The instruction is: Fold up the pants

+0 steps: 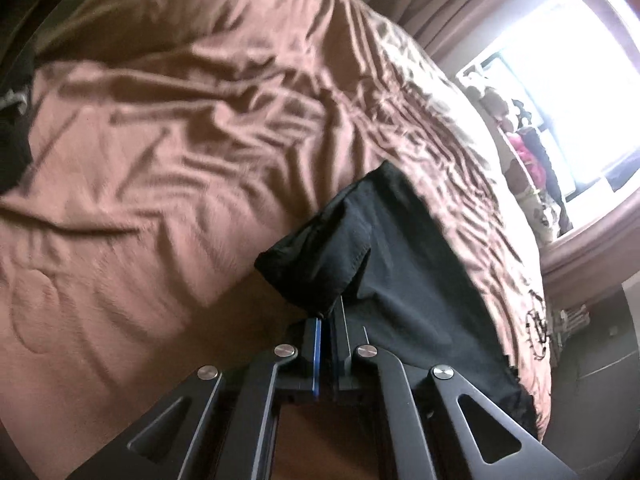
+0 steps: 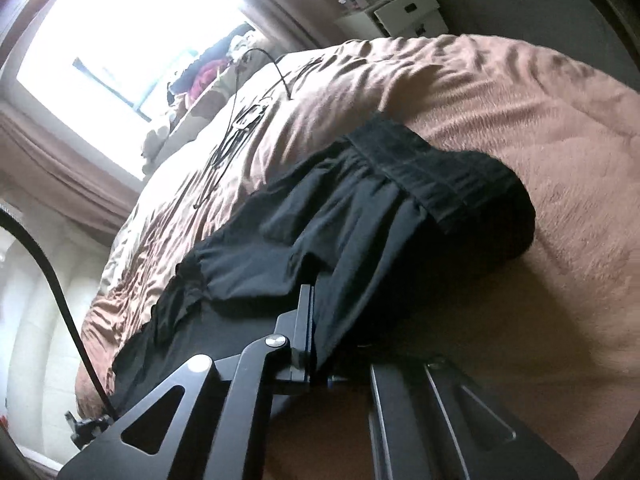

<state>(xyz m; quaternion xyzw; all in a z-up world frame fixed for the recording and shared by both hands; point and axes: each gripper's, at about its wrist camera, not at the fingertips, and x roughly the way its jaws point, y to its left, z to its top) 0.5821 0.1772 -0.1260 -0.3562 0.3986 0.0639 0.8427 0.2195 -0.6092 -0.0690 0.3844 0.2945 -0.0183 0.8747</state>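
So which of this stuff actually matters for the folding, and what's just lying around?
In the job:
black fabric pants
left tool
right tool
brown rumpled bedspread

Lying about:
thin black cable
white storage box
heap of clothes at the window

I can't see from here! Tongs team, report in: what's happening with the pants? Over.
Left tongs shut on black pants. Right tongs shut on them too. Pants draped on brown bedspread. Black cable on bed beyond.

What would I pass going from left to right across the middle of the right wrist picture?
Bright window → black cable lying on the bedspread → black pants, pinched by the right gripper → bare brown bedspread.
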